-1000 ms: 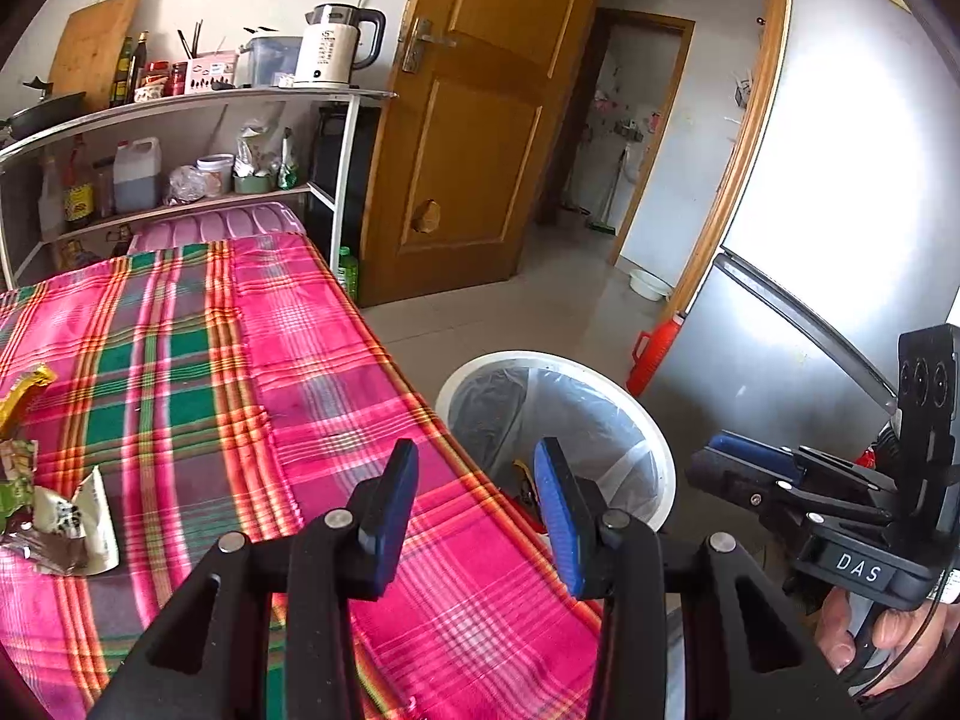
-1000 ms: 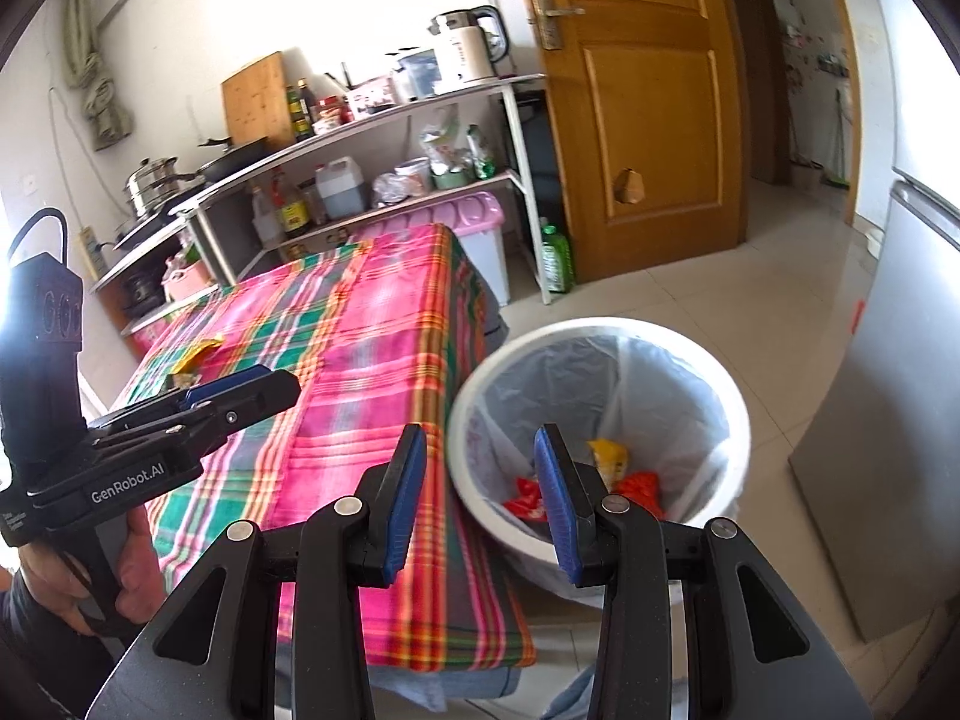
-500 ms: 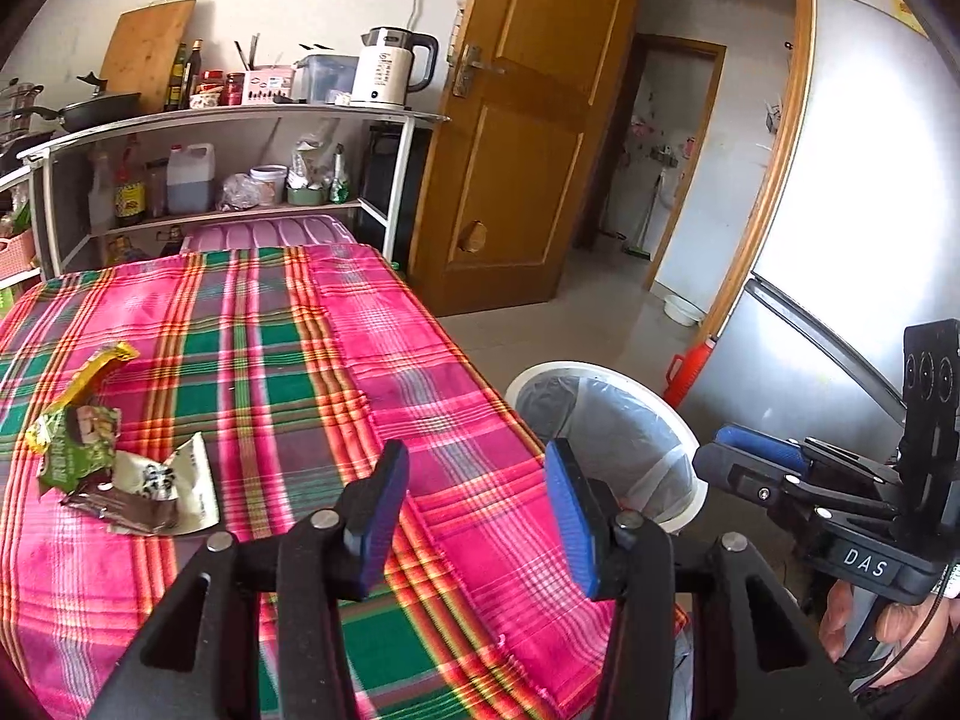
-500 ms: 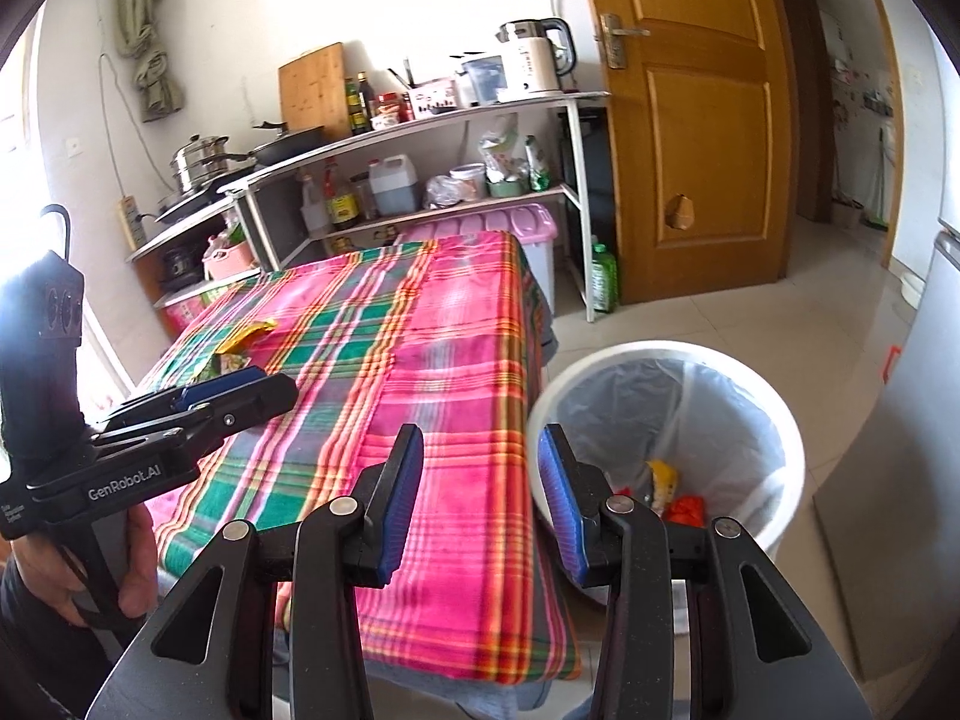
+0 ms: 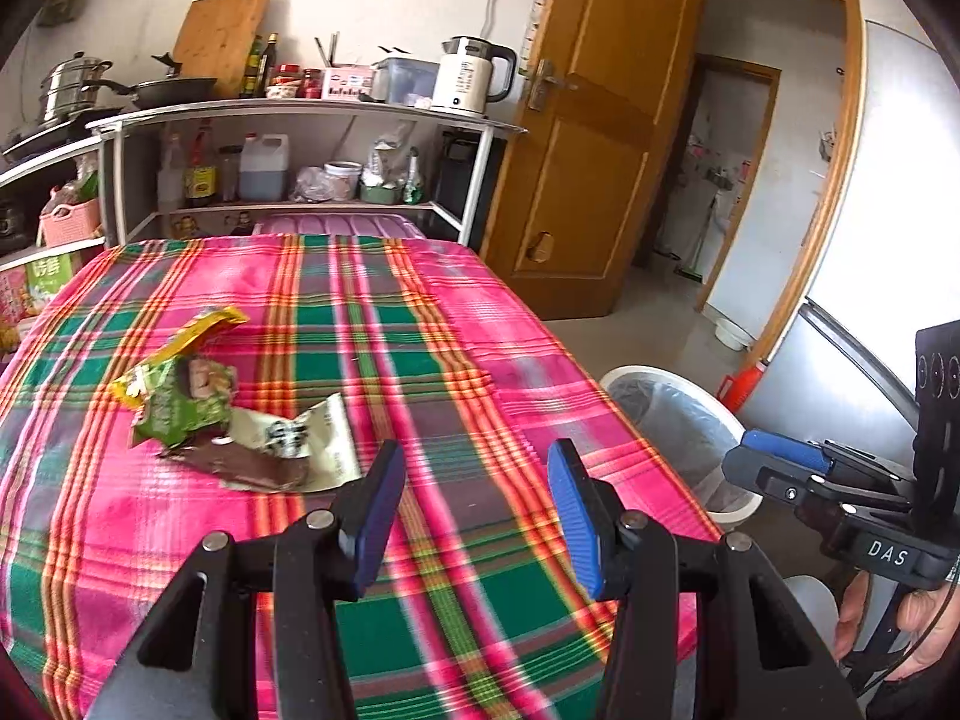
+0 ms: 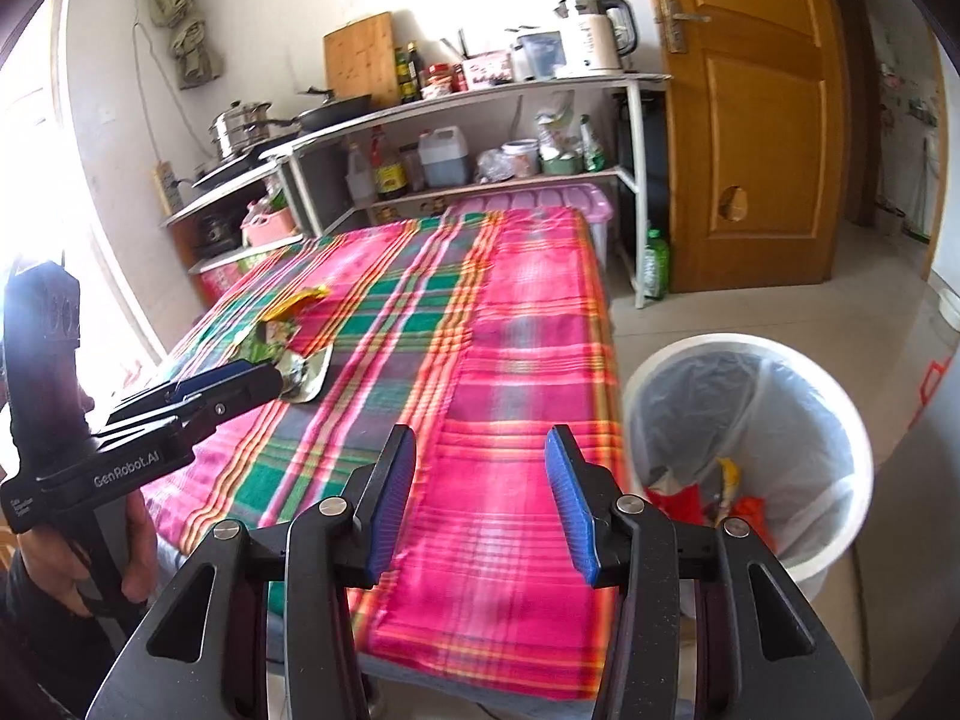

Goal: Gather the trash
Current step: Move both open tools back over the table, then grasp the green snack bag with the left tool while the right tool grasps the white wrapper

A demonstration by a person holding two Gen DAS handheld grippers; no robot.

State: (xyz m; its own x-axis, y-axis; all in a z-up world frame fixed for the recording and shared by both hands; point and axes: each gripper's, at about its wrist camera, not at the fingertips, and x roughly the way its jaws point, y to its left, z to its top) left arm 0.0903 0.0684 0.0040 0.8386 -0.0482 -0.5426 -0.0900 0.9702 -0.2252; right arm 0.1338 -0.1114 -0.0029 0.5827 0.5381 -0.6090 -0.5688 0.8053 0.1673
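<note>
A pile of wrappers lies on the plaid tablecloth (image 5: 420, 330): a green and yellow snack bag (image 5: 180, 396), a white wrapper (image 5: 312, 438) and a brown one (image 5: 252, 471). My left gripper (image 5: 474, 468) stands open and empty over the cloth, just right of the pile. From the right wrist view its tips (image 6: 258, 378) reach the pile (image 6: 282, 336). My right gripper (image 6: 480, 444) hovers over the table's near right corner; its jaws are opening with nothing between them. The white bin (image 6: 750, 345) beside the table holds red and yellow wrappers (image 6: 690, 498).
A metal shelf rack (image 5: 300, 108) with a kettle (image 5: 468, 75), bottles and pans stands behind the table. A wooden door (image 5: 588, 150) and a grey fridge (image 5: 888, 240) lie to the right. On the floor near the rack stands a green bottle (image 6: 654, 264).
Both views have swung left from the bin toward the table. The wrapper pile has come nearer the left gripper. Both grippers' jaws stand wider than before.
</note>
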